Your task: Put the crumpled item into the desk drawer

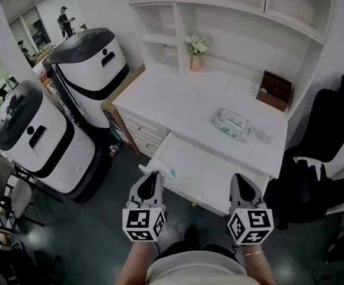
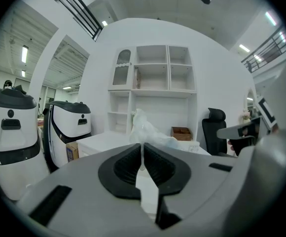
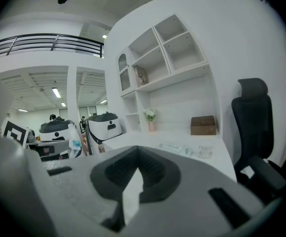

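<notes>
A crumpled piece of clear, whitish plastic (image 1: 162,172) sticks out of my left gripper (image 1: 153,177), whose jaws are shut on it. In the left gripper view the crumpled item (image 2: 150,129) rises above the closed pads (image 2: 129,163). The left gripper hovers over the near left corner of the white desk drawer (image 1: 210,174), which stands pulled open below the desk top (image 1: 172,100). My right gripper (image 1: 242,180) hangs over the drawer's near right edge. Its jaws are shut with nothing between them (image 3: 137,153).
On the desk lie a pack of wipes (image 1: 232,124) and a small clear item (image 1: 263,138), with a brown box (image 1: 274,90) and a flower vase (image 1: 196,51) further back. A black chair (image 1: 320,165) stands at the right, two white-and-black machines (image 1: 38,138) at the left.
</notes>
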`<state>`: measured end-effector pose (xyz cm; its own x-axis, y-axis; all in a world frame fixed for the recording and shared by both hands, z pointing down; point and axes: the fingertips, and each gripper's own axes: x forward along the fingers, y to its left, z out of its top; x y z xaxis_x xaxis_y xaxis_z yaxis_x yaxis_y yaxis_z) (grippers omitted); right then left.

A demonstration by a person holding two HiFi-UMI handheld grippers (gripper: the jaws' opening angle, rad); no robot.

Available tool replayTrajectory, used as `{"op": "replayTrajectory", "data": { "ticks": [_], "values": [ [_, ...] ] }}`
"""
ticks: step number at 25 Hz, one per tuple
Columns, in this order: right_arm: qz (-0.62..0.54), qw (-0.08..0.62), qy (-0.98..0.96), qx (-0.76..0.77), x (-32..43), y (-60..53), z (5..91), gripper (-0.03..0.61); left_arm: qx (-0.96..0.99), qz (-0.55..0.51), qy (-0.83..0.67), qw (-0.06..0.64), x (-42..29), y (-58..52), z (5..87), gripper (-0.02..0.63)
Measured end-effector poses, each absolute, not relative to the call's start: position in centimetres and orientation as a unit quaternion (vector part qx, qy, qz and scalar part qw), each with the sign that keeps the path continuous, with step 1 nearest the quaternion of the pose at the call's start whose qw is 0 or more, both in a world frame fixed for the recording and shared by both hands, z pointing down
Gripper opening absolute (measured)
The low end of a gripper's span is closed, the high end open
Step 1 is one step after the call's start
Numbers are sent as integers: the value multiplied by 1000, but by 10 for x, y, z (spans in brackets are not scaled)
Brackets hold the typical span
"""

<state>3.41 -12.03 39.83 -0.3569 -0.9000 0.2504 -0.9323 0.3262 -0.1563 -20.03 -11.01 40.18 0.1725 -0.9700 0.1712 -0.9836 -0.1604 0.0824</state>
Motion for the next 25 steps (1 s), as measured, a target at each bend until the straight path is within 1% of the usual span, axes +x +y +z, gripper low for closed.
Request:
{"op": "replayTrajectory", "data": {
  "ticks": [25],
  "values": [
    [146,52,-807,569,25,-177,403,2,756,32,-652,55,-224,-179,379,11]
  ]
}}
